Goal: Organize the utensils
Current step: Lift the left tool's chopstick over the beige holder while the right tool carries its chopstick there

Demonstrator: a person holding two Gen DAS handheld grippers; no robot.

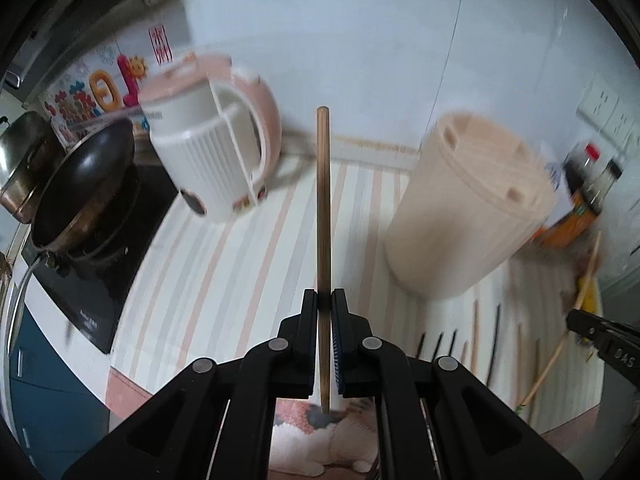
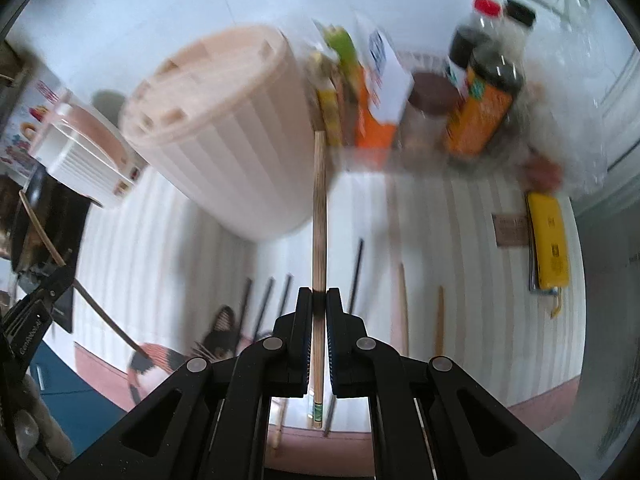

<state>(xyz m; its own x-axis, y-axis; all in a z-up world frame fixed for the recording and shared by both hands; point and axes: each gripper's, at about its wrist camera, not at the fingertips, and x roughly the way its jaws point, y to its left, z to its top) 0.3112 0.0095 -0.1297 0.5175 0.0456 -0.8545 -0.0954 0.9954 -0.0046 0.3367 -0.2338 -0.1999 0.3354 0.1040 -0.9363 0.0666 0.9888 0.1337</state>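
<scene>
My left gripper [image 1: 324,295] is shut on a wooden chopstick [image 1: 323,200] that points up and forward above the striped counter. My right gripper [image 2: 319,294] is shut on another wooden chopstick [image 2: 319,216]. The beige ribbed utensil holder [image 1: 464,208] with slots in its lid stands ahead to the right of the left gripper; in the right wrist view it [image 2: 236,136] is ahead to the left. Several black and wooden chopsticks [image 2: 356,276] lie on the counter below the holder. The right gripper shows at the left view's right edge [image 1: 576,320].
A white and pink kettle [image 1: 216,140] stands at the back left, with a black wok [image 1: 84,184] on the cooktop beside it. Sauce bottles [image 2: 484,100] and boxes [image 2: 384,76] crowd the back right. A yellow flat item [image 2: 548,240] lies at the right.
</scene>
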